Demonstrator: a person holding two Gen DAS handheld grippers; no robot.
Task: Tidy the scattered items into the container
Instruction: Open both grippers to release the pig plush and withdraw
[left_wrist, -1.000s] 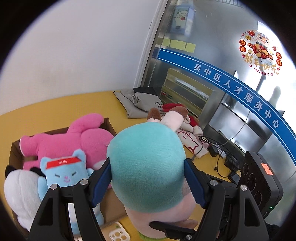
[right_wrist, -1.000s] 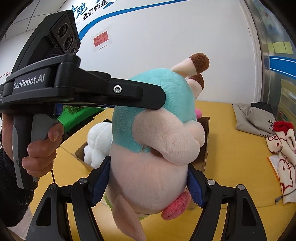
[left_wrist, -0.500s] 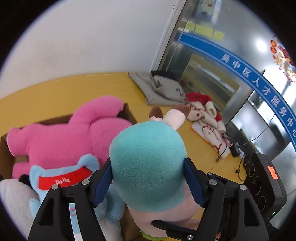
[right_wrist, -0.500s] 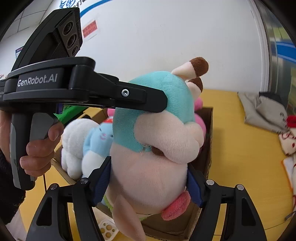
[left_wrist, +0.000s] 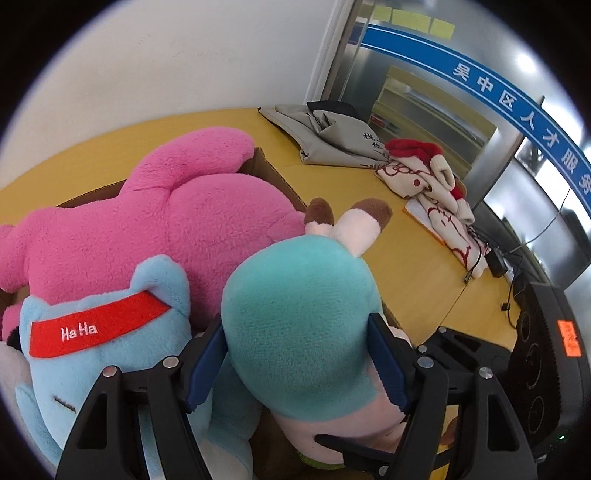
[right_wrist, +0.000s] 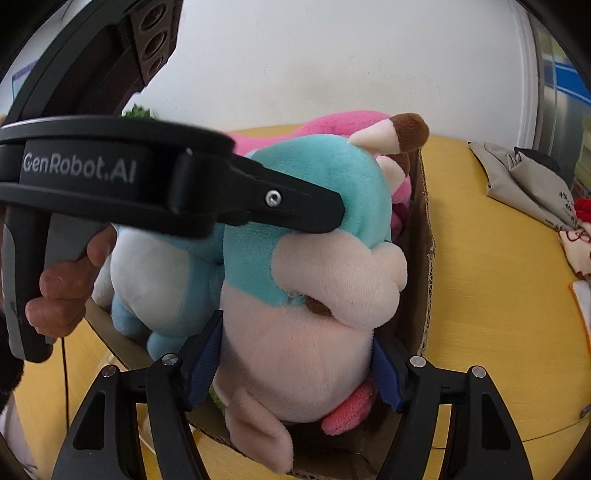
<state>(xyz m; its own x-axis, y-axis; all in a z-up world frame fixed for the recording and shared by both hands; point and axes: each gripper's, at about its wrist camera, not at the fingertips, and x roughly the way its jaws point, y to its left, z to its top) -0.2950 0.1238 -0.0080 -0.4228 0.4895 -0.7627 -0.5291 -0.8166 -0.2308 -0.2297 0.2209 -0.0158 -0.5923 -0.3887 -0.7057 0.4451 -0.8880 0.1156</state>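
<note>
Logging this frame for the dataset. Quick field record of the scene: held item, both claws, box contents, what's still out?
held item: teal plush, gripped by both claws
left claw: shut on the plush's teal head
right claw: shut on its pale belly
position: plush over the near right corner of the box, partly below the rim
box contents: pink plush, blue plush with a red "HaHa" band, white plush partly hidden
still on table: grey bag, red and cream cloth items
table: yellow
</note>
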